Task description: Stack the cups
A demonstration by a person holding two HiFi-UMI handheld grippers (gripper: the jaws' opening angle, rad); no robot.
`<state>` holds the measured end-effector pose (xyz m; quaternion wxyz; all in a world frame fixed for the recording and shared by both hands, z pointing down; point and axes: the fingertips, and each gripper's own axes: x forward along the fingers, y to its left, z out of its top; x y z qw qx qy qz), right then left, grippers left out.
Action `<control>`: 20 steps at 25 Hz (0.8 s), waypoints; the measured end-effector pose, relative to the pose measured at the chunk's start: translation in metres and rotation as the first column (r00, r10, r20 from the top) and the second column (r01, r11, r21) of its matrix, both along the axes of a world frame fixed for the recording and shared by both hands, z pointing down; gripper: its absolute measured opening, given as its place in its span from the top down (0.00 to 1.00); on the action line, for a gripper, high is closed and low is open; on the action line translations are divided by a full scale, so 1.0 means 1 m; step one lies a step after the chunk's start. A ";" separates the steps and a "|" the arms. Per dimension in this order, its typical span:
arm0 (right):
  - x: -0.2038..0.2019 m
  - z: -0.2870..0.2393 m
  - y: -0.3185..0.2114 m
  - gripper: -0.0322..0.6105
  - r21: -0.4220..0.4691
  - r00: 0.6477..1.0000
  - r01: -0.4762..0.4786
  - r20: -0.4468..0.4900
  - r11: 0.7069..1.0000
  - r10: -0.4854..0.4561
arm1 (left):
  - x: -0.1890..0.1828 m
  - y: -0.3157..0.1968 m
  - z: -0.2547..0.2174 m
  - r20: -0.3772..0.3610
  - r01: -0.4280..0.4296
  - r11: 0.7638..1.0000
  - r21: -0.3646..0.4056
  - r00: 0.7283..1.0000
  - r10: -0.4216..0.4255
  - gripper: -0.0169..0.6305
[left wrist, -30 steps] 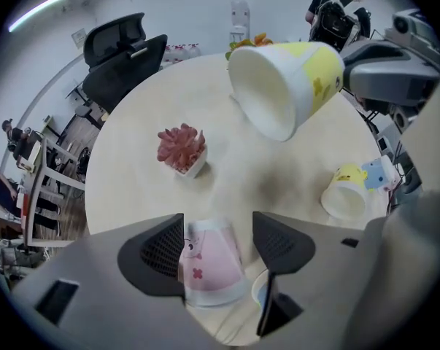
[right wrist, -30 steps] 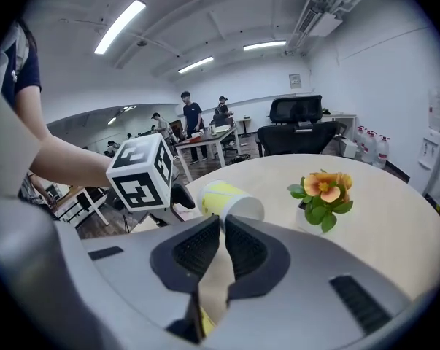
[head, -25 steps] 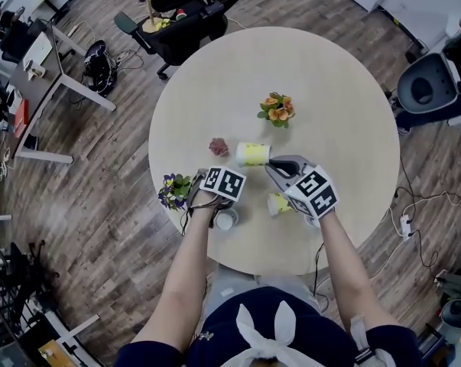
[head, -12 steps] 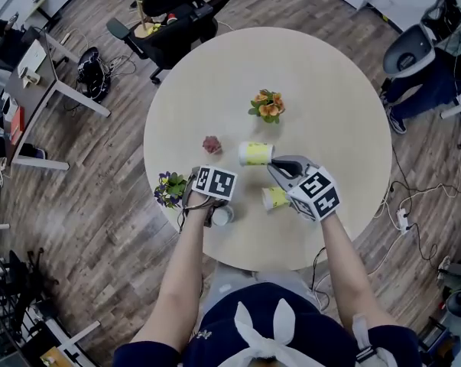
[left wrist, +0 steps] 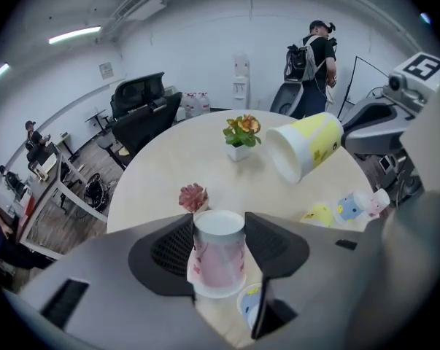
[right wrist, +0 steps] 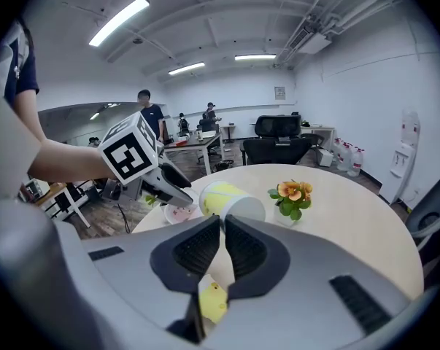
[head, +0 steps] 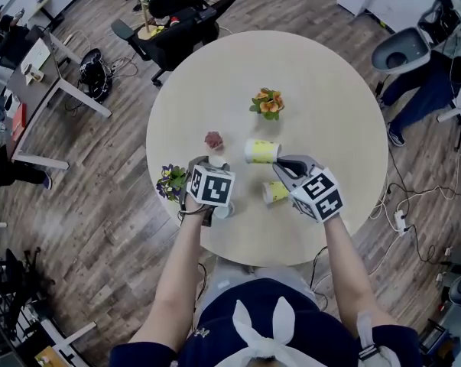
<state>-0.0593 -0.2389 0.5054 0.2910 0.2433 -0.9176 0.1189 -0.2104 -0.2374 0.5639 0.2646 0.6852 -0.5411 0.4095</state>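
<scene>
While left fingers (left wrist: 168,252), just closed, grip the pink cup (left wrist: 220,257) — right fingers (right wrist: 196,250) pinch the yellow cup (right wrist: 230,199).

The left gripper (head: 215,161) hides most of the pink cup (left wrist: 218,261) from above; its jaw half-covers a second cup (left wrist: 249,306), perhaps blue-printed.

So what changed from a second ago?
The left gripper closed on the upside-down pink-patterned paper cup and lifted it above the round beige table. The right gripper still pinches the tilted yellow paper cup by its rim. The orange-flowered potted plant stayed put.
</scene>
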 end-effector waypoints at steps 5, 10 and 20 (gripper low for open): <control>0.008 -0.011 0.017 0.90 0.016 0.999 -0.013 -0.033 1.000 0.014 | 0.009 0.010 -0.032 -0.046 -0.026 0.987 0.158 0.998 0.034 0.62; 0.014 -0.024 0.038 0.90 0.013 0.998 -0.050 -0.042 0.999 0.050 | 0.015 0.033 -0.051 -0.068 -0.055 0.957 0.285 0.995 0.078 0.62; 0.036 -0.024 0.095 0.90 0.001 0.989 -0.107 -0.101 0.994 0.107 | 0.039 0.085 -0.070 -0.182 -0.077 0.920 0.384 0.971 0.157 0.61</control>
